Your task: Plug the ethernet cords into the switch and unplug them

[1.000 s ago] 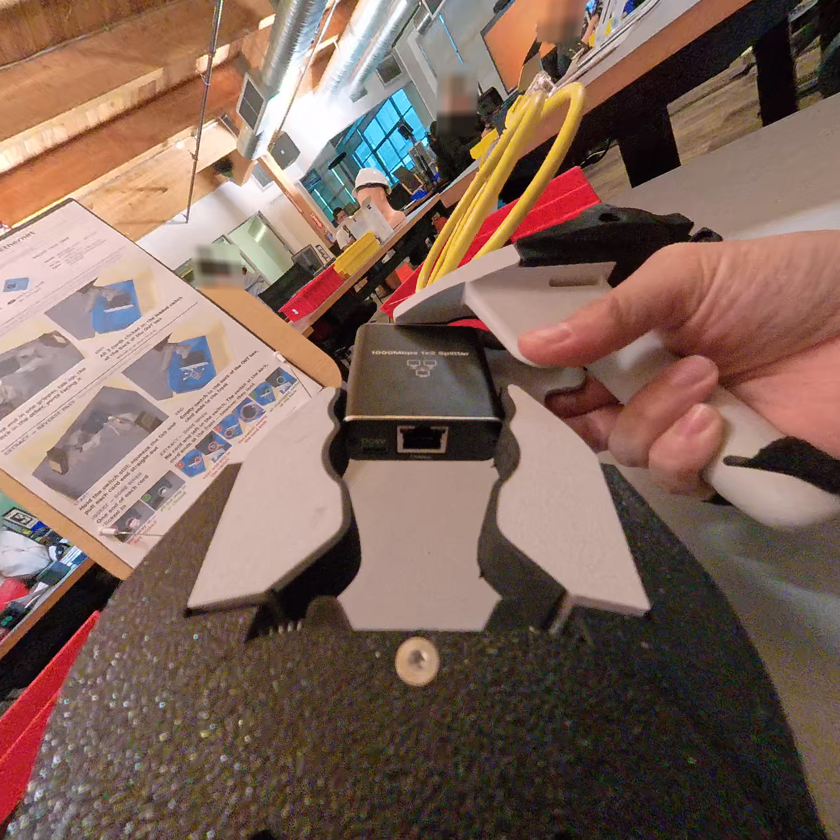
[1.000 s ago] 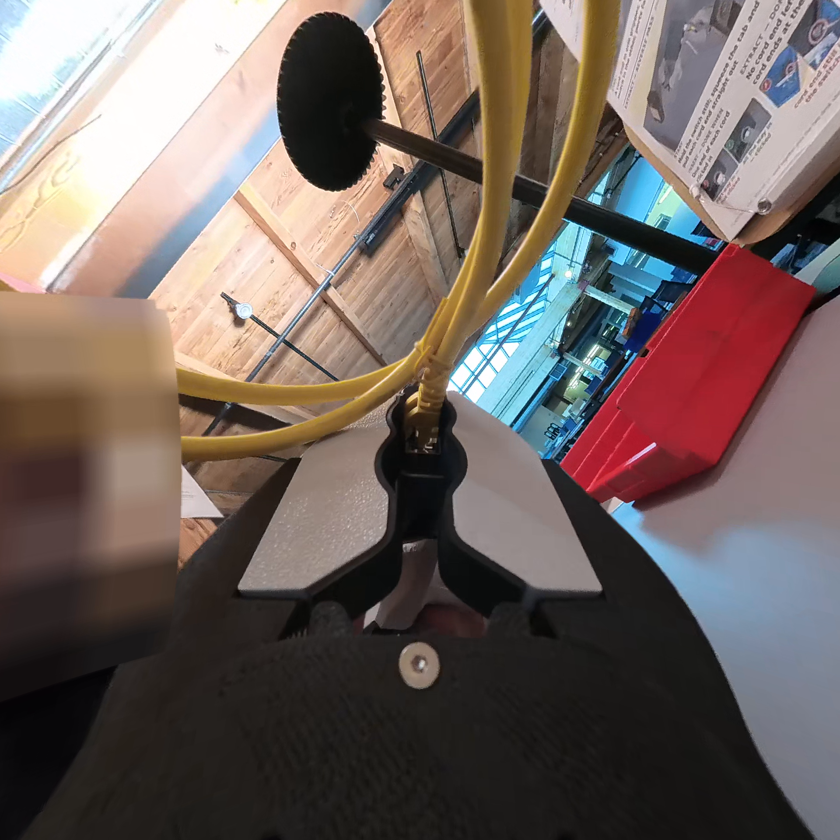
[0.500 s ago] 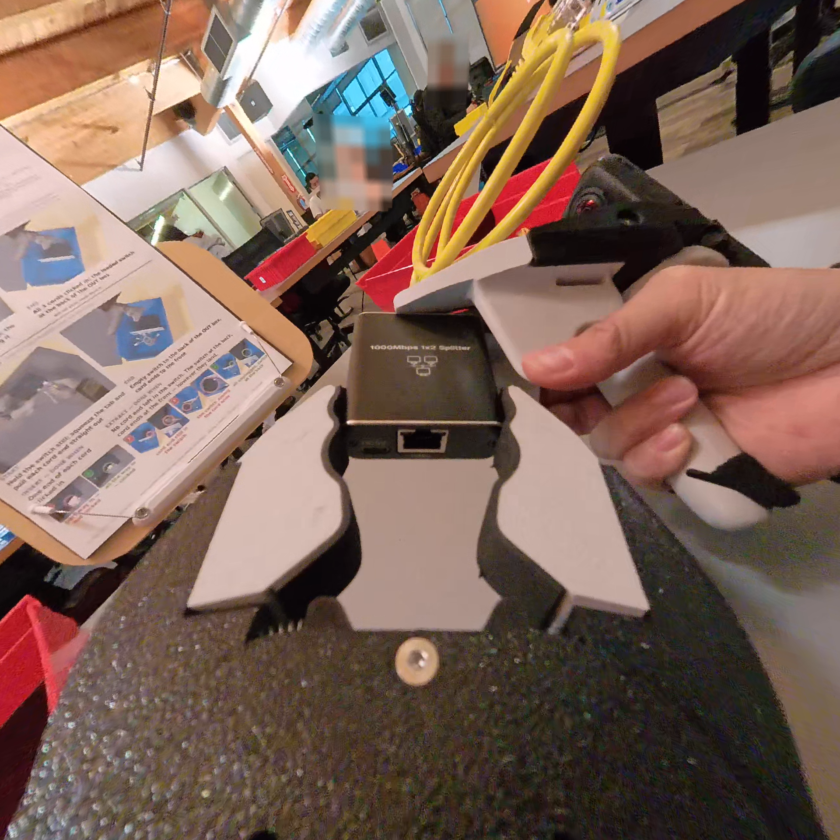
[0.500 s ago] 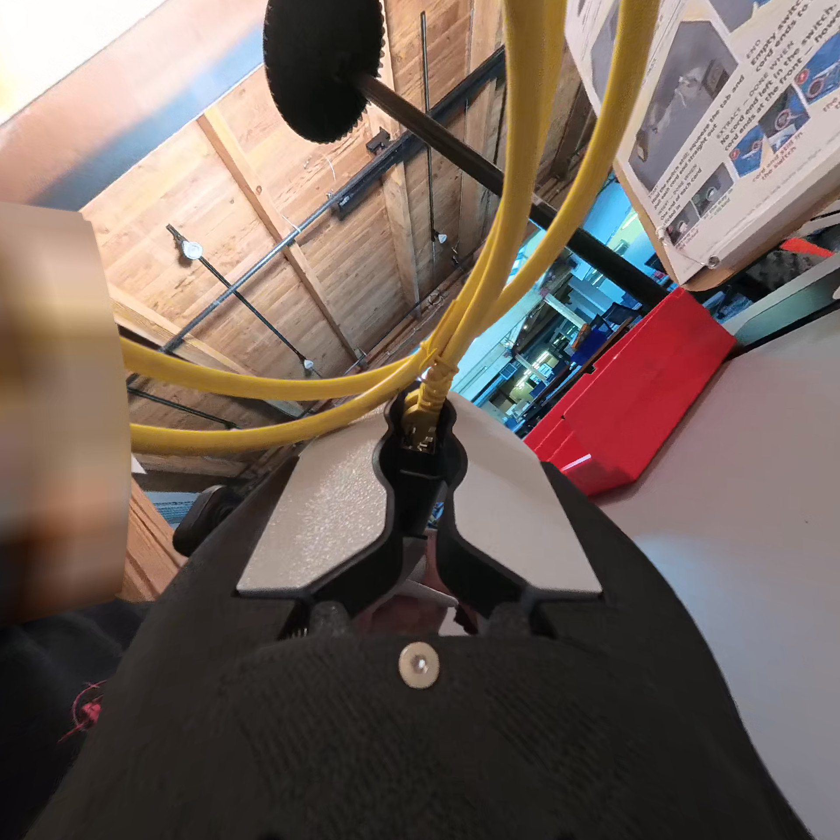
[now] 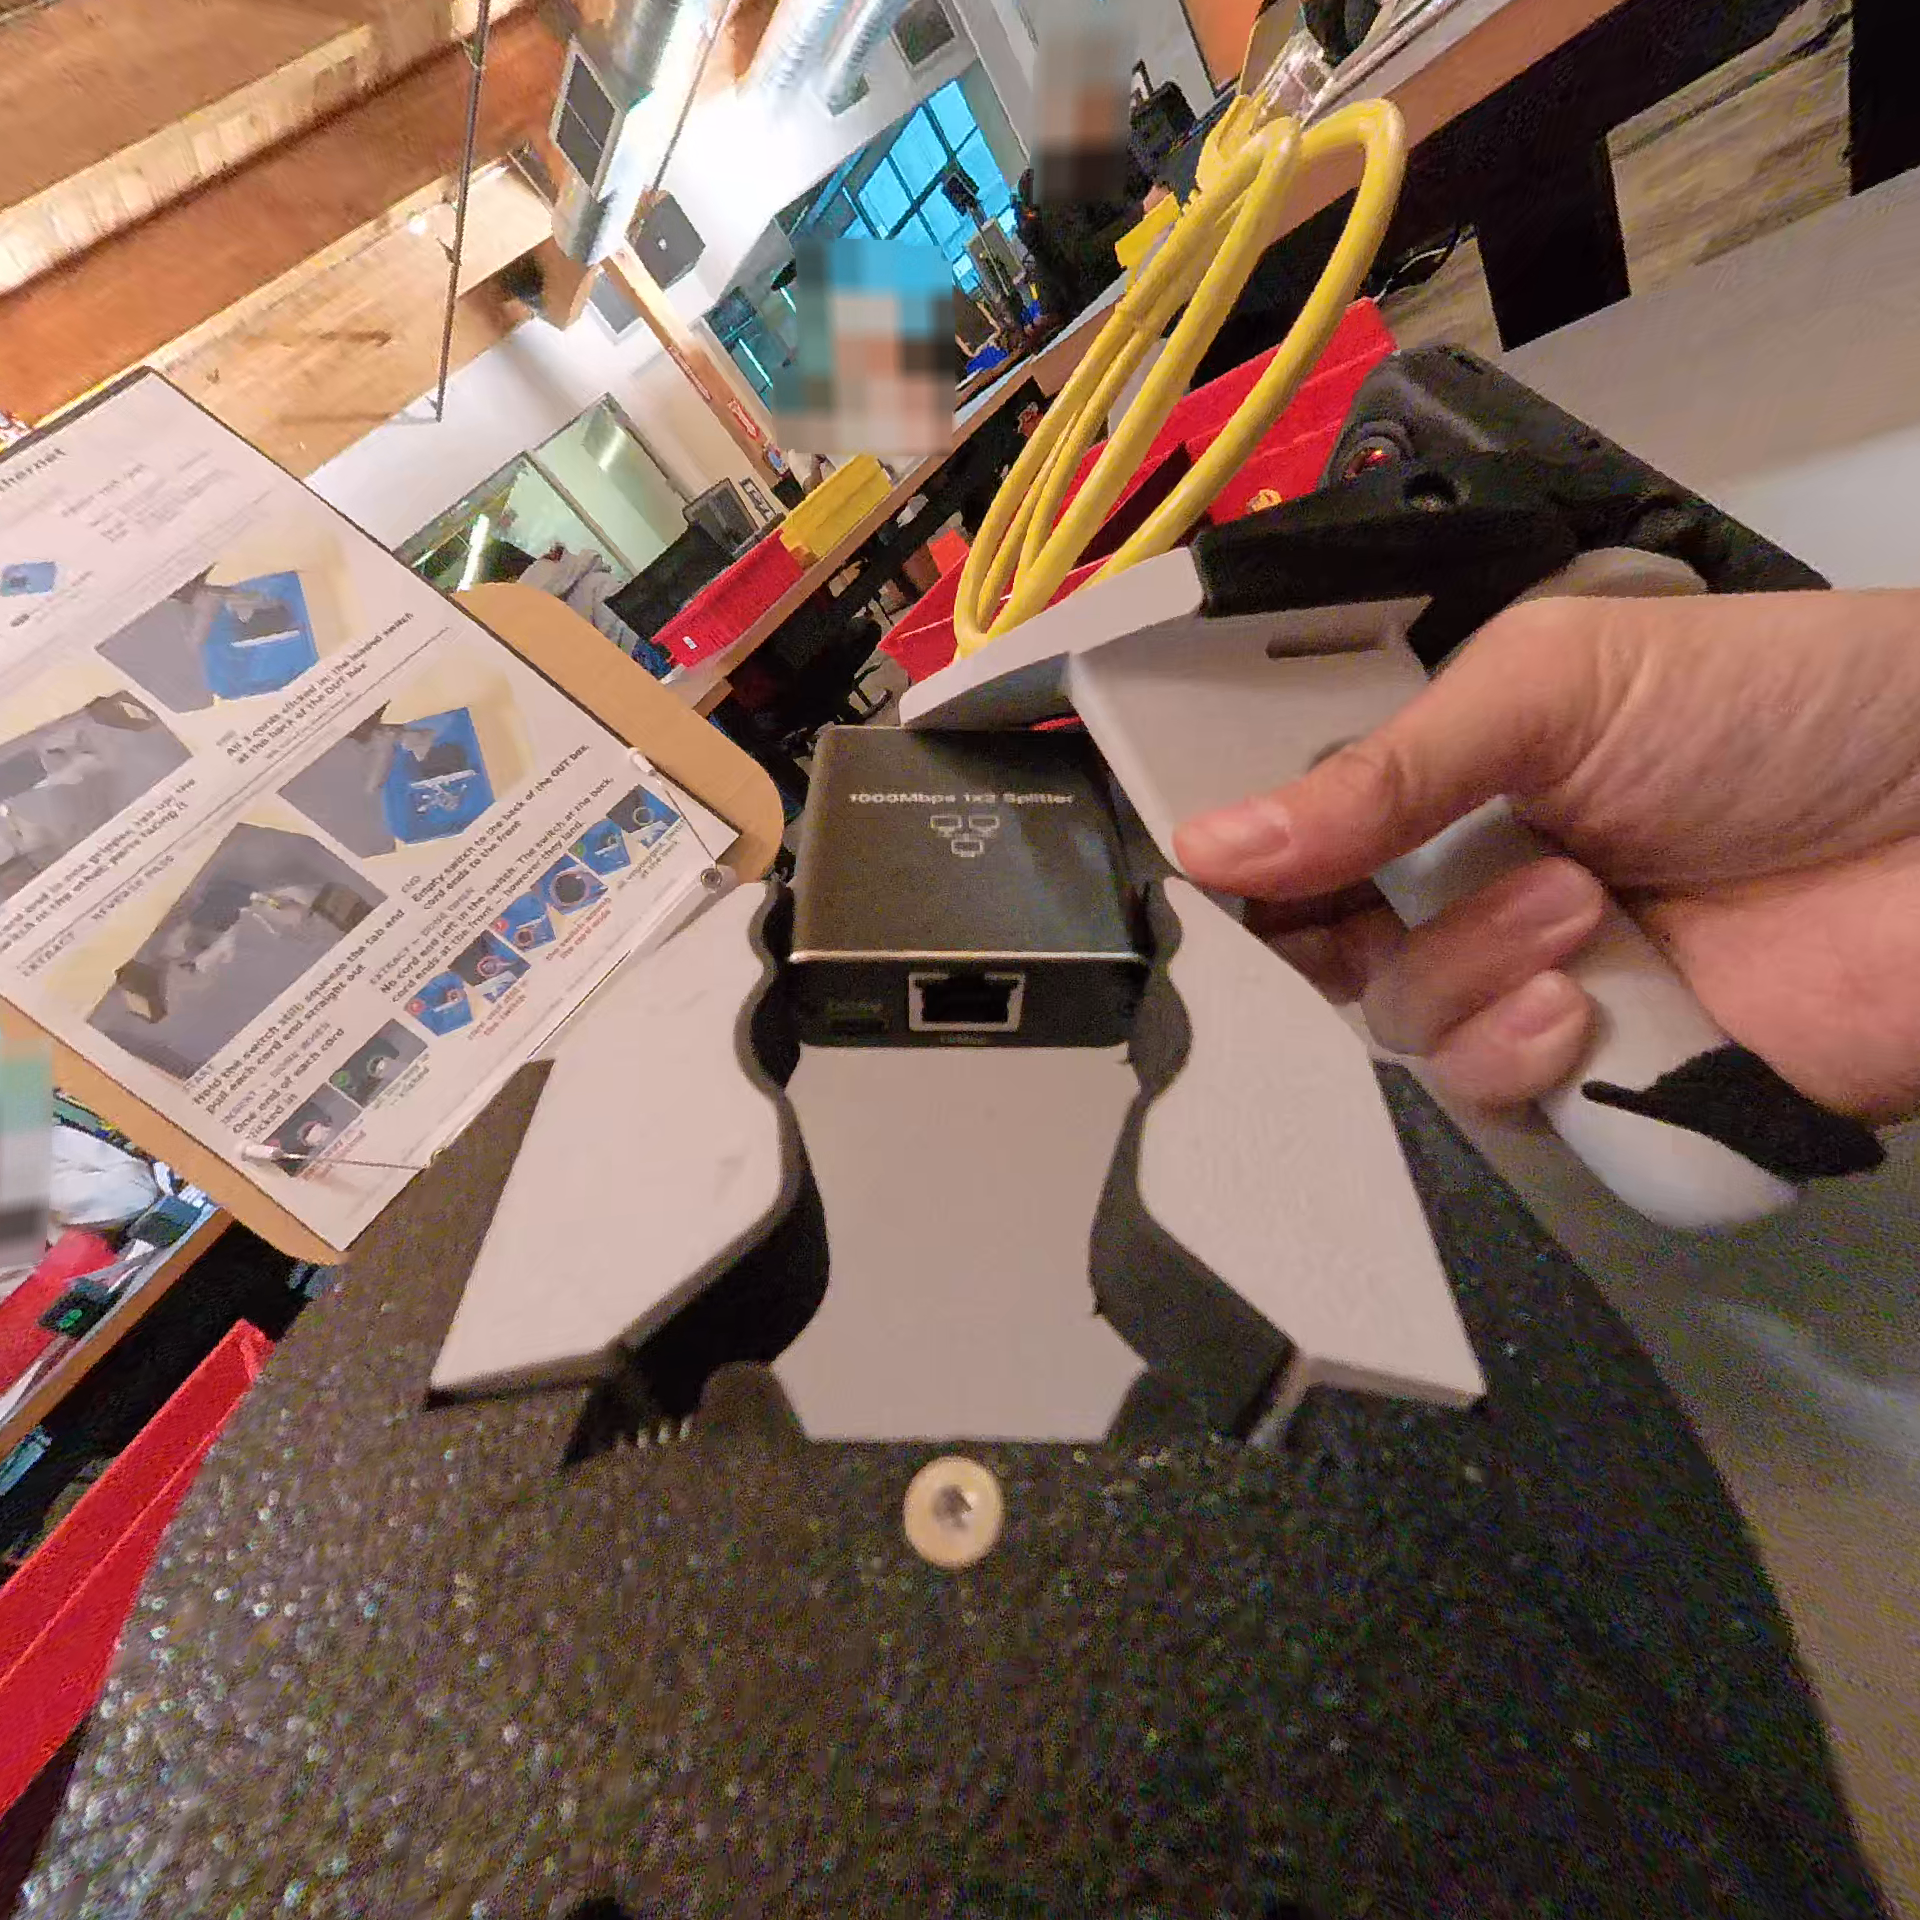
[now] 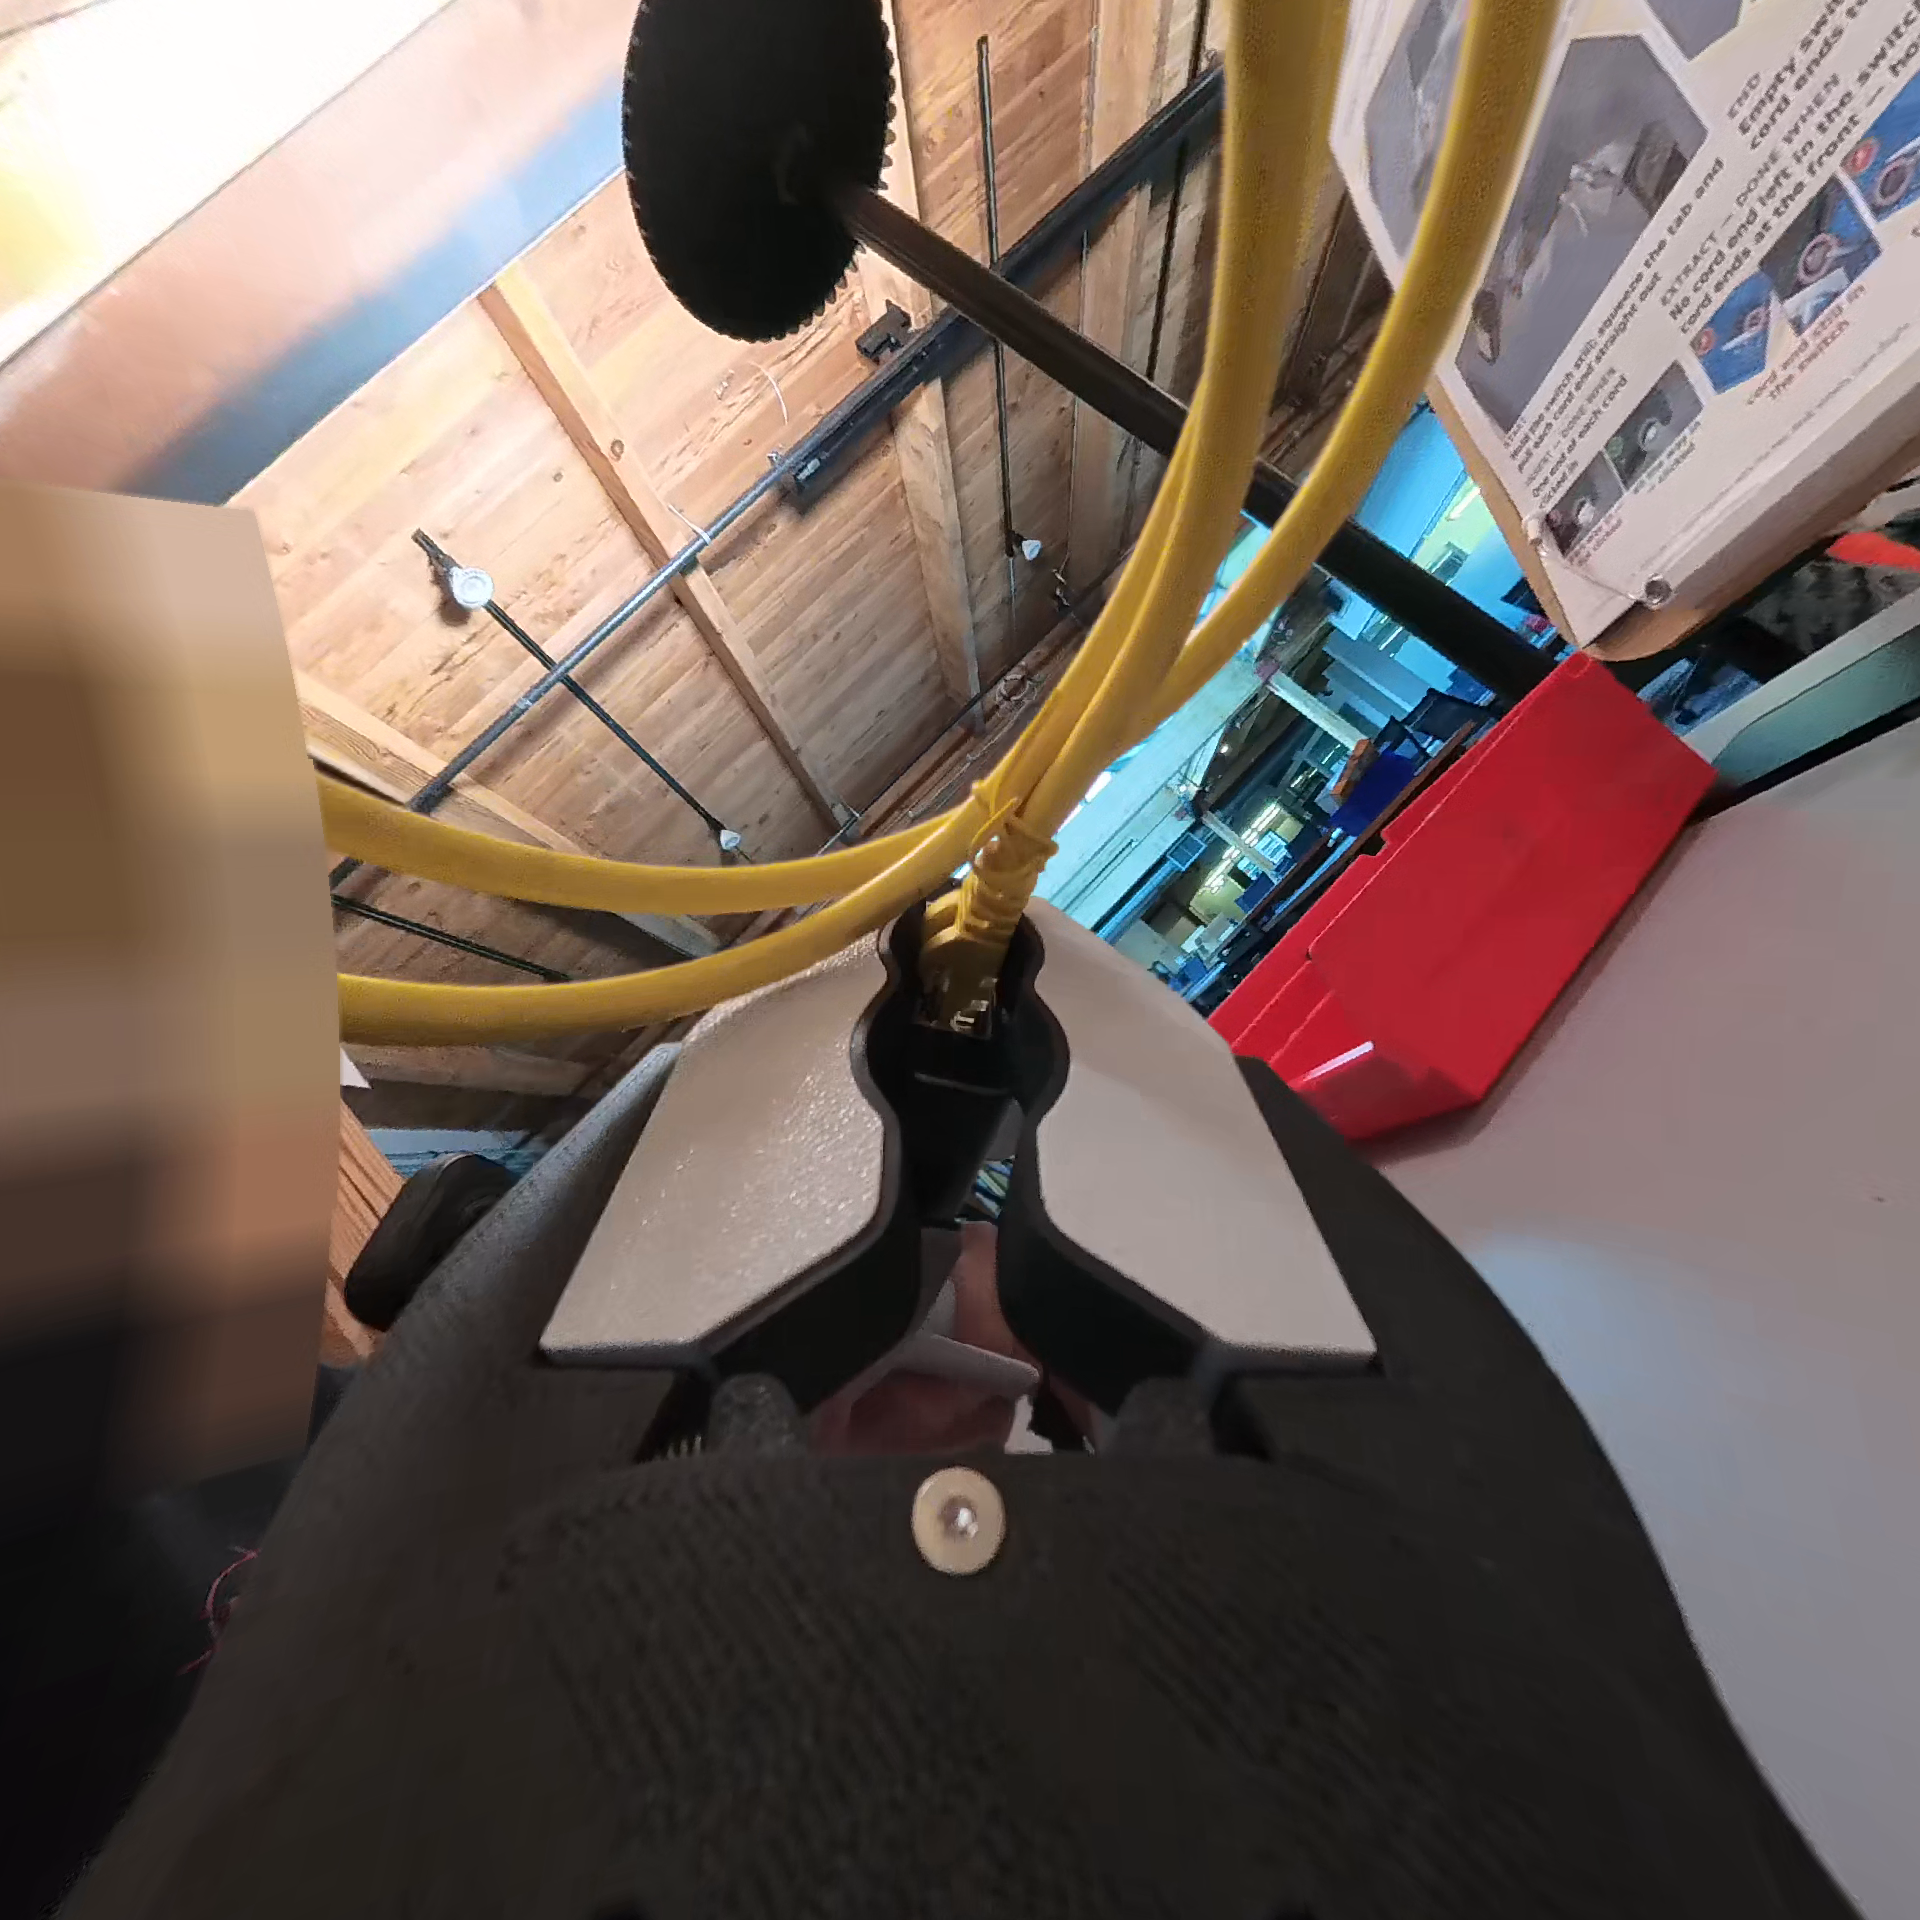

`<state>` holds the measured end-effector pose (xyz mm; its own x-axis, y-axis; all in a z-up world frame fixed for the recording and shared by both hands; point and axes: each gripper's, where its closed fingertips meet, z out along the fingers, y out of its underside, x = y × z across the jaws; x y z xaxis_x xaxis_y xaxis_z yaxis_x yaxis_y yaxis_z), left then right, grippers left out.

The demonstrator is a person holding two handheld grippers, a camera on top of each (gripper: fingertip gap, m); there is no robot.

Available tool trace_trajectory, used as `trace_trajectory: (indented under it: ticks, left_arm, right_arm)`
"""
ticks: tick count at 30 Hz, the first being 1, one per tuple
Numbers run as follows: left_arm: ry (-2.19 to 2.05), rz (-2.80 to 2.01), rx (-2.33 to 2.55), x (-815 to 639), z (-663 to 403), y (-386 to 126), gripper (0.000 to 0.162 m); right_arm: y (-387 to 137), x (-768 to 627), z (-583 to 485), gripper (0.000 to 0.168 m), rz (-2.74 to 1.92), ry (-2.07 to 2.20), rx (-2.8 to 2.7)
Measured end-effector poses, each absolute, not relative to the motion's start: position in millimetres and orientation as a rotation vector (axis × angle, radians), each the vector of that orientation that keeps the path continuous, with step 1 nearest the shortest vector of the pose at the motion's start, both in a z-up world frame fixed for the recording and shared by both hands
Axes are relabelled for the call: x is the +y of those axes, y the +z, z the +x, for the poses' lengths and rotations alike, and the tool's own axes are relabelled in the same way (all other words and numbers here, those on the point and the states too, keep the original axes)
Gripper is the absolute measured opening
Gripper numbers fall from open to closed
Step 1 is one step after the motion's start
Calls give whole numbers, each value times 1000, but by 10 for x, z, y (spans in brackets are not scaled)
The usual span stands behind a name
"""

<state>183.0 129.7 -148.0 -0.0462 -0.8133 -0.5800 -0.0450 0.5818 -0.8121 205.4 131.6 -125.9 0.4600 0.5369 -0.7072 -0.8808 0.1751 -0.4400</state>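
Black network splitter: clamped in left gripper. Yellow ethernet cord: plug pinched in right gripper, behind splitter. Insertion step judged pending; plug-to-rear-port alignment required.

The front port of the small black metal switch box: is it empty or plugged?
Empty. The front port of the small black metal switch box shows an open socket, with no cord in it.

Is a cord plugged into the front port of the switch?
No, the front port of the switch shows open and empty.
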Motion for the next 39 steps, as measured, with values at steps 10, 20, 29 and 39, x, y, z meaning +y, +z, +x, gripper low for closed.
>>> trace_trajectory:
  ticks: [10,20,29,39]
  left_arm:
    - [-805,-812,1515,1308,1850,-1516,63]
    - [-763,-782,1502,1290,1832,-1469,63]
    - [-815,-852,1529,1308,1876,-1551,63]
    - [-808,-771,1496,1293,1808,-1380,63]
  right_arm:
    - [-1279,1320,2068,15,-978,1000,431]
    - [-1243,1308,2056,15,-933,1070,443]
    - [-1310,1331,2098,14,-930,1070,462]
    - [-1140,1326,2041,15,-812,1216,490]
